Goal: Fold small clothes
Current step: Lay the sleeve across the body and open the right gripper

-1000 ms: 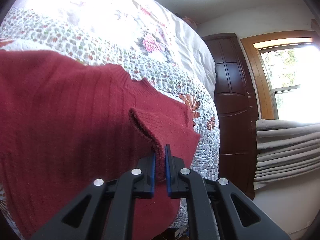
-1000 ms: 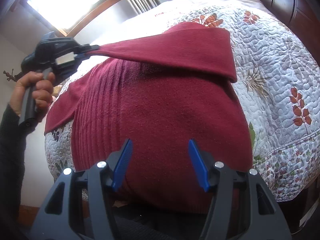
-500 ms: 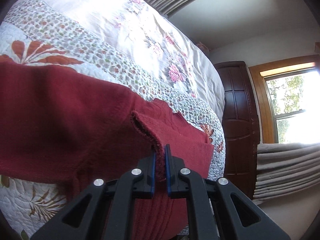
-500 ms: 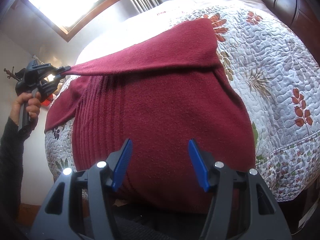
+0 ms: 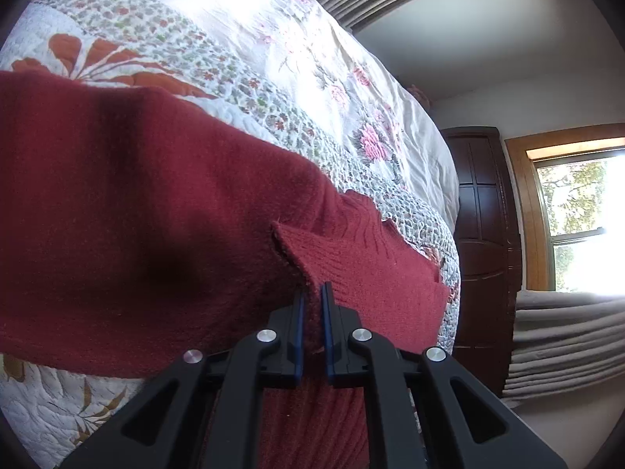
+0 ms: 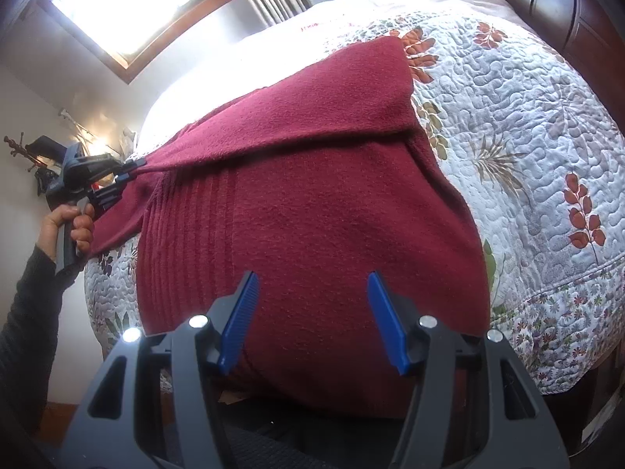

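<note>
The right gripper (image 6: pixel 312 320) is held low with its blue fingers apart over one dark red knitted sweater (image 6: pixel 312 203), spread on the floral quilted bedspread (image 6: pixel 527 136). Farther off, the cuff is clamped by the left gripper (image 5: pixel 311 312), apparently so the sleeve can be folded across the body.

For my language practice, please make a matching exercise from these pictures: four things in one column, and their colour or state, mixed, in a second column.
1. left tongs
2. right tongs
3. sweater
4. quilt

a. floral, under the clothing
b. shut on a cuff
c. open, holding nothing
d. dark red, sleeve folded across

Pairs: 1-b, 2-c, 3-d, 4-a
</note>
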